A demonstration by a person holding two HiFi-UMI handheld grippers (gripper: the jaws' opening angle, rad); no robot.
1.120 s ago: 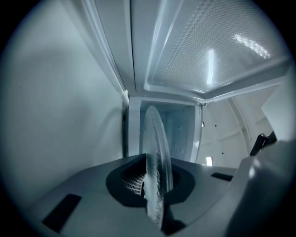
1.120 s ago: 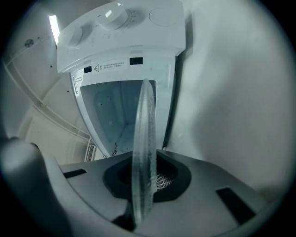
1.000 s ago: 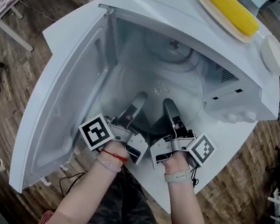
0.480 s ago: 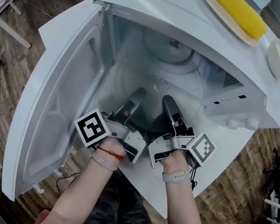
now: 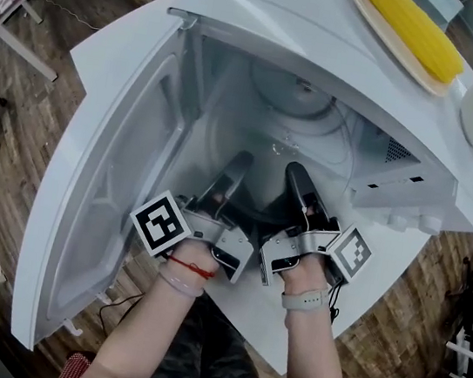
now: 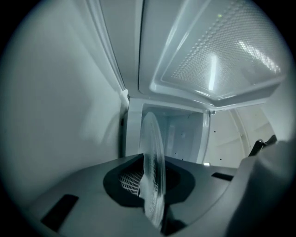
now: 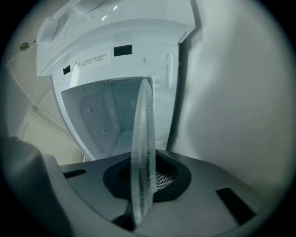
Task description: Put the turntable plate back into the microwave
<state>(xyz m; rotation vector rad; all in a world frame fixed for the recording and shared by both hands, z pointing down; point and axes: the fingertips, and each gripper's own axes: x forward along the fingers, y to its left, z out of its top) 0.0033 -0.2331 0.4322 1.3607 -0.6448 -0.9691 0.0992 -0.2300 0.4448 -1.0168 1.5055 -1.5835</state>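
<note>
Both grippers pinch the near rim of the glass plate (image 7: 142, 157) - left gripper (image 5: 234, 171) and right gripper (image 5: 301, 183) side by side, jaws closed on its edge. Plate is held in the microwave (image 5: 270, 21) opening, door (image 5: 101, 181) open at left. From the head view the clear glass is hard to trace; far rim can't be made out. Corn (image 5: 412, 29) on top is cut off.
</note>
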